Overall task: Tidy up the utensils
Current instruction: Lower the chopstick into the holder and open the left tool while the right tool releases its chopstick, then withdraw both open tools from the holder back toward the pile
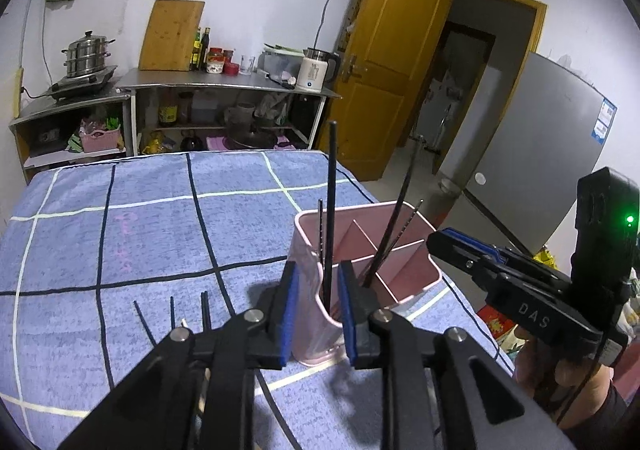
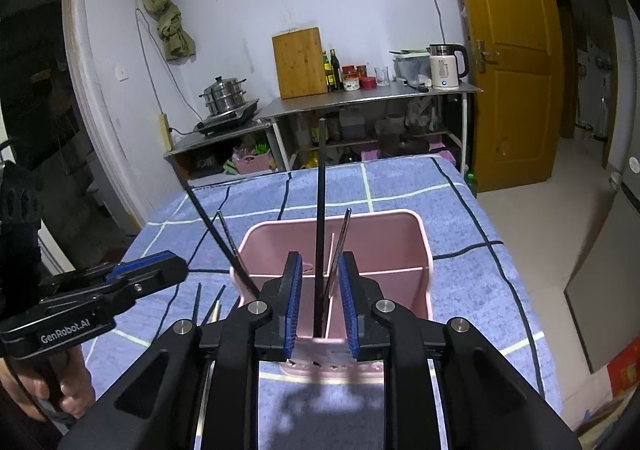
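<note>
Left wrist view: left gripper (image 1: 318, 308) hovering over the near corner of the pink holder (image 1: 404, 274), pads spread a little, a black chopstick (image 1: 331, 210) standing upright between them and not pinched — apparently just dropped into the near compartment so that it stands with the thin metal skewer (image 1: 321, 230) beside it. Holder sitting on the blue checked cloth (image 1: 140, 230) covering the bench, dividers splitting it into compartments; a second black chopstick (image 1: 394, 226) leaning in the compartment further right. Right gripper (image 1: 460, 246) showing at the right edge, held by a hand (image 1: 560, 366), close beside the holder. Loose dark sticks (image 1: 172, 316) lying on the cloth just left of the left gripper, presumably waiting to be sorted. Right wrist view: right gripper (image 2: 320, 306) poised over the holder's (image 2: 416, 250) near wall, pads likewise parted, a black chopstick (image 2: 320, 218) rising between them without contact, a flat metal utensil (image 2: 342, 242) leaning right beside it. Left gripper (image 2: 156, 270) entering from the left. Further chopstick (image 2: 216, 230) slanting out over the holder's left rim, likely to snag a gripper passing there. Steel shelving (image 2: 360, 98) with cutting board (image 2: 298, 62) and kettle (image 2: 446, 66) standing well behind, out of the way.
</note>
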The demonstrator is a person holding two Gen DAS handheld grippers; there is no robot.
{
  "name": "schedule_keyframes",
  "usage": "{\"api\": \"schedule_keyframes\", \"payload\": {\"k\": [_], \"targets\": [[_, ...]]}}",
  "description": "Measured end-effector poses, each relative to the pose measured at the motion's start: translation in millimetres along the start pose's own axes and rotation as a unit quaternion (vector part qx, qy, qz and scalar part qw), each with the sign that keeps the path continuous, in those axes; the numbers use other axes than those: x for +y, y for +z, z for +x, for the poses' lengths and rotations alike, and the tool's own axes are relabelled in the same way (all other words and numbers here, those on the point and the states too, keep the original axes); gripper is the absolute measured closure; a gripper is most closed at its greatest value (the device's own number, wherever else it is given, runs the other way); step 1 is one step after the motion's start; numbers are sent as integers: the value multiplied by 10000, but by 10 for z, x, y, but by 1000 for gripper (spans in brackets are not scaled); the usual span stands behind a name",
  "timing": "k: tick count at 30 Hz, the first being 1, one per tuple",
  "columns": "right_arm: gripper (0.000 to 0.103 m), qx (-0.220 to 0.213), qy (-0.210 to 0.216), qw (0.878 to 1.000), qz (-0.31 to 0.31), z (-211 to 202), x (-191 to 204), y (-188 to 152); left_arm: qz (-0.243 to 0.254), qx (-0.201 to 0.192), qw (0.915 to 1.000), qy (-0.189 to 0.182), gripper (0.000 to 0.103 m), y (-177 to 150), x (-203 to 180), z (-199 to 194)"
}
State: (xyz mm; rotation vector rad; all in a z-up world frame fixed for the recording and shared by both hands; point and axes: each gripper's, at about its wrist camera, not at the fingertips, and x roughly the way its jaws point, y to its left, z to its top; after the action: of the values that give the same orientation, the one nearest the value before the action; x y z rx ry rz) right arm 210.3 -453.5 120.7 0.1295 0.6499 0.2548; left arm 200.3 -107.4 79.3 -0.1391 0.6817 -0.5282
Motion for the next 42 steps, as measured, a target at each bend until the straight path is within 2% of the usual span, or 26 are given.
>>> {"api": "schedule_keyframes", "payload": {"k": [4,8,10,12,22,28,32,35,42], "targets": [[83,-87,13,10000,-25,-133,43,-78,14,-180,9998,95,78,-93,38,-196],[82,-192,-65,9997,-96,-270,138,-181,71,-356,9987,354,68,-227,89,-380],[76,-188,-38,9997,-135,-315,201,-248,43,-404,9980,479,68,-332,140,-456],[72,-164,38,9997,-187,-345,266,-339,-20,-365,9976,592,68,-454,207,-503],[72,148,349,9988,-321,-374,546,-787,-277,-172,9928,1155,68,-1041,489,-637],[72,398,522,9972,-357,-273,694,-1006,-439,14,9898,1354,68,-1302,620,-645],[72,534,576,9960,-437,-189,803,-1083,-625,263,9901,1227,66,-1388,735,-584],[72,581,624,9952,-489,-142,864,-1107,-617,251,9892,1307,66,-1400,771,-570],[72,740,692,9928,-632,15,968,-1136,-771,397,9896,1145,66,-1370,910,-387]]}}
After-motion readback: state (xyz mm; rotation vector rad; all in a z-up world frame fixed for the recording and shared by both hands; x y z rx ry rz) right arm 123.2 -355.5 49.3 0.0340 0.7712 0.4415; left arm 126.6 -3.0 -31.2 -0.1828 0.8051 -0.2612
